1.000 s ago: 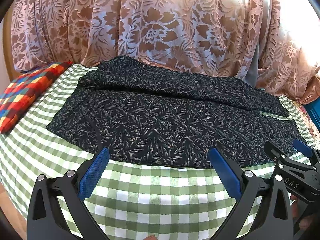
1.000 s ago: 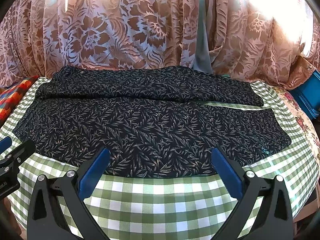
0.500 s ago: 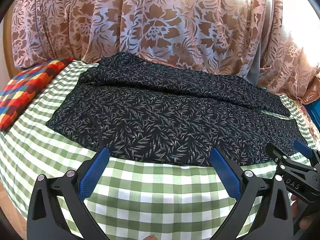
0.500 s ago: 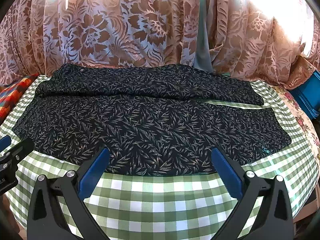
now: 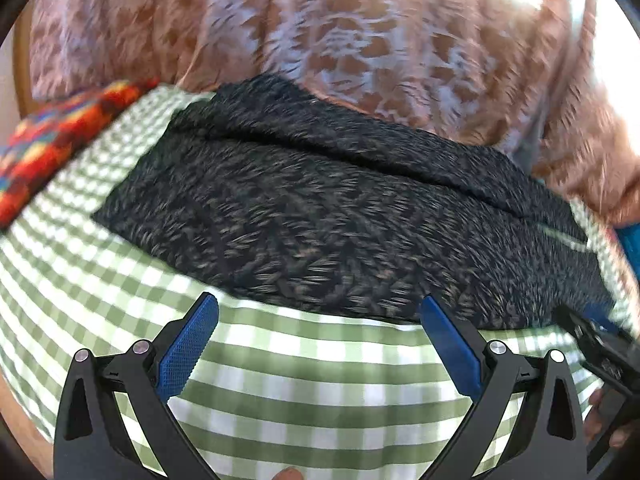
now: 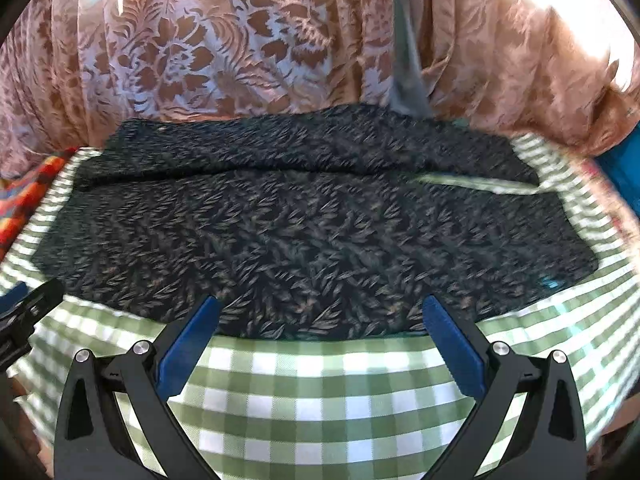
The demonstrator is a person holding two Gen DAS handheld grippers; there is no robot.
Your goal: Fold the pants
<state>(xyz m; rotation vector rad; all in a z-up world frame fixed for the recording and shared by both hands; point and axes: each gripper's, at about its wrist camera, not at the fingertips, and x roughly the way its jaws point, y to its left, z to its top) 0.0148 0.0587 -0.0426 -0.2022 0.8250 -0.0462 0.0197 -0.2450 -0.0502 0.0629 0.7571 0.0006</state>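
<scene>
Dark navy pants with a pale leaf print [image 5: 320,216] lie spread flat across a green and white checked cloth [image 5: 320,368]; they also show in the right wrist view [image 6: 312,232]. Their two legs lie side by side, running left to right. My left gripper [image 5: 318,316] is open and empty, just in front of the pants' near edge. My right gripper [image 6: 320,316] is open and empty, its tips over the near edge of the pants. Both views are motion blurred.
A pink floral curtain [image 6: 248,48] hangs right behind the surface. A red and multicoloured pillow [image 5: 60,136] lies at the far left. A blue object [image 6: 622,152] sits at the right edge. The right gripper shows at the left view's lower right [image 5: 600,344].
Both grippers have moved forward toward the pants, and both views have turned blurry with motion. The jaws stay open. The pants have not moved.
</scene>
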